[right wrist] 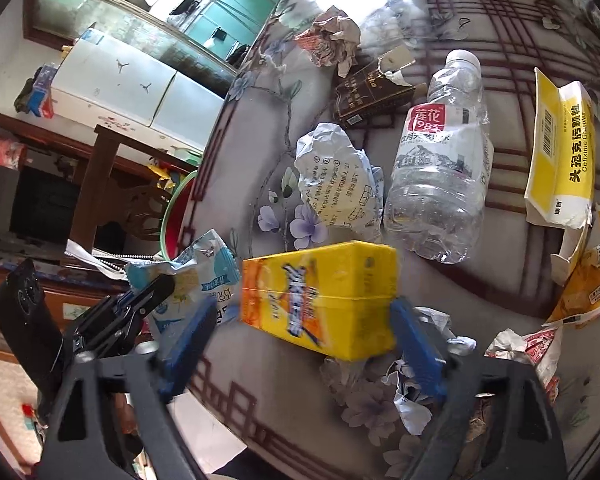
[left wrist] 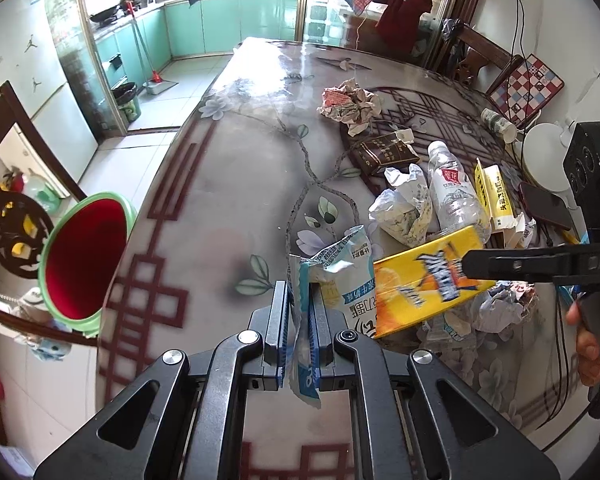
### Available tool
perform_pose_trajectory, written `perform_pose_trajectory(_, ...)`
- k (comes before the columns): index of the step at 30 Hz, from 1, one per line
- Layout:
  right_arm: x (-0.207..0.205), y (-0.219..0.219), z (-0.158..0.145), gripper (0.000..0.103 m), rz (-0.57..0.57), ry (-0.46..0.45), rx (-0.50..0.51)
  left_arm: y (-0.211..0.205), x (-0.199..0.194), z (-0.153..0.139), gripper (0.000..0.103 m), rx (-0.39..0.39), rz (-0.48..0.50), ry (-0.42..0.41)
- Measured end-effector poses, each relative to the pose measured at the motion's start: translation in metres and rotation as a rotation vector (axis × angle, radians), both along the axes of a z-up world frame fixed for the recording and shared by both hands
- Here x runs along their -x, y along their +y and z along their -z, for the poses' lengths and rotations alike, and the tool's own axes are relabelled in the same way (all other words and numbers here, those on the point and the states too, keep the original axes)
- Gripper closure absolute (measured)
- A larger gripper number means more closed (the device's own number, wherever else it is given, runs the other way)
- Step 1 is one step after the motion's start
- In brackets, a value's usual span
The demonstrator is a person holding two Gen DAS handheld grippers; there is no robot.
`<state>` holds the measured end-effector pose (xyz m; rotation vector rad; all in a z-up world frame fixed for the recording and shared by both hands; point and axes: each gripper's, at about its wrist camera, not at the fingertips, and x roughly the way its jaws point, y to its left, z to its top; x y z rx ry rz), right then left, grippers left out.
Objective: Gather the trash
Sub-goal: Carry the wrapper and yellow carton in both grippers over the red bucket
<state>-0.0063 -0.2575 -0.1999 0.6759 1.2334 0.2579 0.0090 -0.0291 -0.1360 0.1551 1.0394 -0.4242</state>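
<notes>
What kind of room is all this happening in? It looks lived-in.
Most likely the dining area of a family home. A large table with a floral covering holds the litter, a kitchen with teal cabinets and a wok opens behind it, and a white fridge stands beside a wooden chair.
</notes>
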Motion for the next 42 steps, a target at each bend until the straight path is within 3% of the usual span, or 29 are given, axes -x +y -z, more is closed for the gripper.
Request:
perform_pose_trajectory(1, 0.000, 0.000, 0.000, 0.065, 0.003, -0.003, -0.009, 0.000, 0.000, 0.000, 0.094, 0.001, -0.001, 0.001)
perform_pose_trajectory(2, 0.001, -0.001, 0.000, 0.078, 0.007, -0.009, -0.011, 0.000, -0.001, 0.000, 0.094, 0.002, -0.002, 0.001)
perform_pose_trajectory(4, 0.002, -0.001, -0.004, 0.087, 0.008, -0.037, -0.007, 0.001, -0.002, -0.001, 0.094, 0.002, -0.004, -0.002)
perform_pose_trajectory(6, 0.002, 0.001, -0.011, 0.088, -0.011, -0.066, 0.017, 0.001, -0.004, -0.001, 0.094, -0.002, -0.005, -0.004)
perform_pose_trajectory(9, 0.001, 0.011, -0.030, 0.087, -0.070, -0.123, 0.165, 0.003, -0.007, -0.002, 0.094, -0.004, -0.012, -0.003)
perform_pose_trajectory(10, 0.000, 0.015, -0.036, 0.082, -0.108, -0.142, 0.226, 0.004, -0.008, -0.003, 0.094, 0.000, -0.016, -0.004)
perform_pose_trajectory(12, -0.001, 0.027, -0.046, 0.060, -0.219, -0.187, 0.327, 0.008, -0.011, -0.006, 0.094, 0.011, -0.028, -0.008)
perform_pose_trajectory(13, -0.003, 0.036, -0.050, 0.038, -0.297, -0.210, 0.378, 0.011, -0.012, -0.008, 0.094, 0.015, -0.036, -0.011)
perform_pose_trajectory(14, -0.004, 0.043, -0.053, 0.030, -0.360, -0.231, 0.425, 0.014, -0.014, -0.009, 0.094, 0.017, -0.044, -0.015)
perform_pose_trajectory(18, -0.005, 0.081, -0.058, 0.030, -0.652, -0.358, 0.599, 0.025, -0.019, -0.013, 0.094, 0.042, -0.079, -0.016)
perform_pose_trajectory(21, -0.006, 0.108, -0.043, 0.030, -0.834, -0.417, 0.694, 0.034, -0.021, -0.015, 0.094, 0.062, -0.108, -0.011)
perform_pose_trajectory(27, -0.020, 0.142, 0.014, 0.030, -1.045, -0.319, 0.704, 0.046, -0.018, -0.023, 0.094, 0.041, -0.137, -0.046)
perform_pose_trajectory(30, -0.023, 0.148, 0.037, 0.030, -1.058, -0.264, 0.741, 0.056, -0.020, -0.024, 0.094, 0.031, -0.160, -0.043)
perform_pose_trajectory(32, -0.023, 0.144, 0.041, 0.036, -1.003, -0.240, 0.691, 0.062, -0.022, -0.022, 0.094, 0.021, -0.172, -0.040)
perform_pose_trajectory(35, -0.021, 0.133, 0.034, 0.047, -0.903, -0.238, 0.595, 0.069, -0.027, -0.020, 0.094, 0.013, -0.183, -0.036)
perform_pose_trajectory(42, -0.020, 0.103, 0.004, 0.048, -0.618, -0.215, 0.460, 0.074, -0.037, -0.014, 0.094, 0.030, -0.178, -0.026)
